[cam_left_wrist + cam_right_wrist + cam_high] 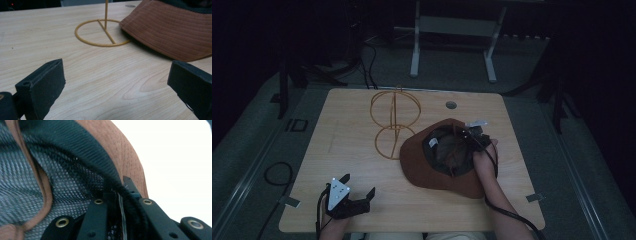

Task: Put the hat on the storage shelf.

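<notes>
The right gripper (120, 202) had its fingers (96, 220) closed on the hat (120, 150), pinching the dark inner band at the crown's edge, one finger inside against the grey mesh lining and the other outside. In the high view the right gripper (476, 134) sat at the far right side of the hat (422, 165), with the person's hand (484, 162) behind it, resting over the brim. The hat lay upside down on the right half of the bench (342, 150), brown brim spread flat and the lined hollow facing up.

The left gripper (349, 197) had its fingers (42, 85) spread wide with nothing between them, low over the bare wood near the bench's front left edge. In its own view the hat's brim (170, 32) lay ahead to the right, well apart from the fingers.

A stand (394, 122) of thin yellow wire stood near the middle of the bench, a round hoop frame on a post above a ring base. The hat's brim overlapped the right edge of that ring (100, 33).
</notes>
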Motion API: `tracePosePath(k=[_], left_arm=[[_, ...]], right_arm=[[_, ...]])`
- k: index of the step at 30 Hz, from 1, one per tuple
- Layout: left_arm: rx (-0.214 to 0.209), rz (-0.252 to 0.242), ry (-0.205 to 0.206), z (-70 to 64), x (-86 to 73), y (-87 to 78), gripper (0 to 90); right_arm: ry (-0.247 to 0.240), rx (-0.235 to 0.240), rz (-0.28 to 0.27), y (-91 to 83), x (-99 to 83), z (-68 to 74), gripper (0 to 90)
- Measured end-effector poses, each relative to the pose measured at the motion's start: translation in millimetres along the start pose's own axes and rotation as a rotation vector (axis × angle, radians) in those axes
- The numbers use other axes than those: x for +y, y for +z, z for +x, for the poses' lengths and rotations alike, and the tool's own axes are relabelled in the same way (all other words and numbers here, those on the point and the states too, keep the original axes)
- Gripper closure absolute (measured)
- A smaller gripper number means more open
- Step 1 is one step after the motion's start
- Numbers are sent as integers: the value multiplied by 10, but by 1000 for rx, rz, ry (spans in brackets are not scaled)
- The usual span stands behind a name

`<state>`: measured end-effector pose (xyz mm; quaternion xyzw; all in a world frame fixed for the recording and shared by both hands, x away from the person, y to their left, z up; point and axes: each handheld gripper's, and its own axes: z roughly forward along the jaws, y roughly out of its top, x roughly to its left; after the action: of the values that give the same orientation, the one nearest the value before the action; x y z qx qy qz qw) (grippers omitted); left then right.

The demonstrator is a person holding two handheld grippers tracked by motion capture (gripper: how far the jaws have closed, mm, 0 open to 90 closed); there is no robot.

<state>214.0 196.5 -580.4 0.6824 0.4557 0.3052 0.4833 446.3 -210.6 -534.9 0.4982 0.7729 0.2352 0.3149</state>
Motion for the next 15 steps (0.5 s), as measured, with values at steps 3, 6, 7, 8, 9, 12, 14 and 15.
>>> tracePosePath(k=[3, 6, 7, 8, 9, 12, 14, 15], left_arm=[[-17, 13, -16, -7, 7, 4, 17], [-30, 29, -24, -22, 19, 10, 34], [-30, 39, -27, -31, 24, 14, 35], [-38, 44, -31, -36, 26, 19, 35], [-41, 39, -30, -42, 26, 18, 35], [-43, 43, -26, -73, 46, 21, 35], [-50, 58, -22, -93, 65, 32, 35], [-57, 59, -25, -105, 74, 35, 35]], right_arm=[[33, 13, -55, -139, 36, -114, 837], [53, 29, -85, -213, 45, -186, 837], [58, 29, -93, -248, 48, -219, 837], [66, 32, -107, -289, 49, -256, 837], [81, 37, -120, -333, 49, -292, 837], [81, 30, -157, -470, 53, -367, 838], [87, 24, -192, -600, 64, -432, 837], [90, 25, -201, -640, 68, -455, 838]])
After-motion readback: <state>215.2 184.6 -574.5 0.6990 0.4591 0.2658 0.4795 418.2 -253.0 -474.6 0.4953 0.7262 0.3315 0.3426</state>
